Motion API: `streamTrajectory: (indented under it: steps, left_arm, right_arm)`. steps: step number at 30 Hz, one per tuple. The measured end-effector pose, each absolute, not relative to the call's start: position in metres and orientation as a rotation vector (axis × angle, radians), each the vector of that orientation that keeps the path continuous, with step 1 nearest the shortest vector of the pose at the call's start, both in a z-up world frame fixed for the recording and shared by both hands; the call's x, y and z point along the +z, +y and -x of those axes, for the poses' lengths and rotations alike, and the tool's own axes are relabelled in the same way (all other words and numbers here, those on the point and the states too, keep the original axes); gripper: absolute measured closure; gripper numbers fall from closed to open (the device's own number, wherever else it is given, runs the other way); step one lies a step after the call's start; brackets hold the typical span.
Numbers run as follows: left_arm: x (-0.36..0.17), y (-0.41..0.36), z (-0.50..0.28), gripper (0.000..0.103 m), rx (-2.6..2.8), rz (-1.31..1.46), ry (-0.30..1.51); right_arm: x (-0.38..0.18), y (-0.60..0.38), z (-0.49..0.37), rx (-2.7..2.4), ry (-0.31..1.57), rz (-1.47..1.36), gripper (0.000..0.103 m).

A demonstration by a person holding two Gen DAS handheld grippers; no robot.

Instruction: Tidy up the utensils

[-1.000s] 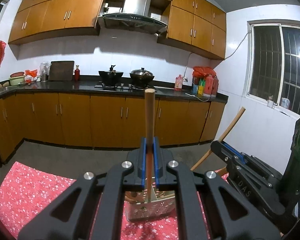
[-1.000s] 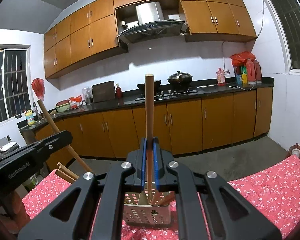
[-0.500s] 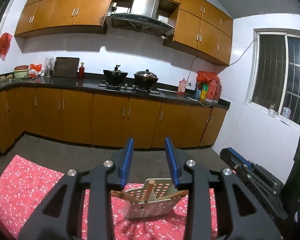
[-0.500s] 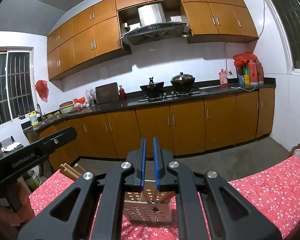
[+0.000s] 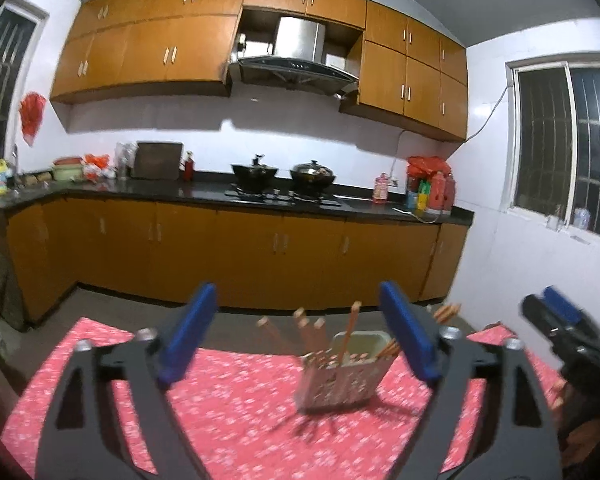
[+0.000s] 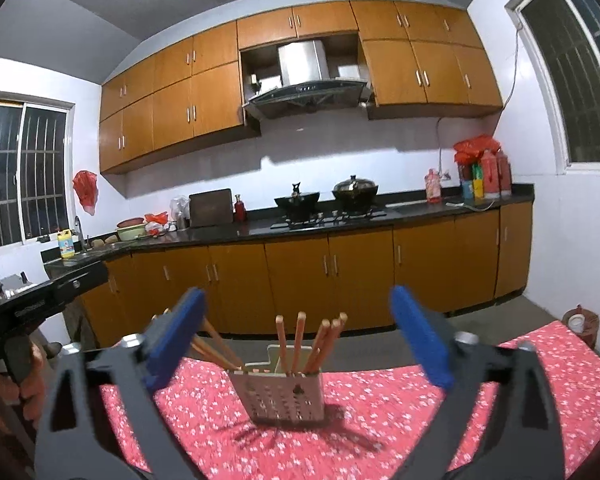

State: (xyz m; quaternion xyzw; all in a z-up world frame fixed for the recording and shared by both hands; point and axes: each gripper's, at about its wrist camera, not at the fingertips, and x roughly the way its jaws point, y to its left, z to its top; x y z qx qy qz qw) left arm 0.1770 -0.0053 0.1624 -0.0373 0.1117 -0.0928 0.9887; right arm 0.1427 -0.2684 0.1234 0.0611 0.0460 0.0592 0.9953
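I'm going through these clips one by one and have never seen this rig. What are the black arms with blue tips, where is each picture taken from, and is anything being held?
There is no robot here. A person carries a hand-held claw in each hand, and a wide-angle camera on each looks forward along its two fingers.

The left wrist view looks out of the left claw; the right claw shows at its right edge. The right wrist view looks out of the right claw; the hand gripping the left claw's handle appears at its left edge.

On the red flowered tablecloth stands a perforated metal holder with wooden chopsticks standing and leaning in it.

Nothing is held. Both claws are opening, blue pads wide apart, with nothing between them.
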Motion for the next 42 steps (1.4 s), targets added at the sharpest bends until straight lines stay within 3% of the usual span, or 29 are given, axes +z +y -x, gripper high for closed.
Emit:
streamTrajectory:
  steps: [3,18,42]
  left_arm:
    - [0.151,-0.003,-0.146,0.004,-0.154,0.018,0.196]
    - [0.072,-0.014,-0.036,0.004,-0.025,-0.059,0.202]
    - [-0.017,-0.022,0.012,0.004,-0.024,-0.036,0.357]
  right_arm:
    - [0.114,-0.262,-0.122,0.089,0.096,-0.089,0.002]
    - [0.04,-0.233,-0.045,0.008,0.223,-0.049,0.002]
    - [-0.03,-0.231,0.006,0.001,0.316,-0.011,0.002]
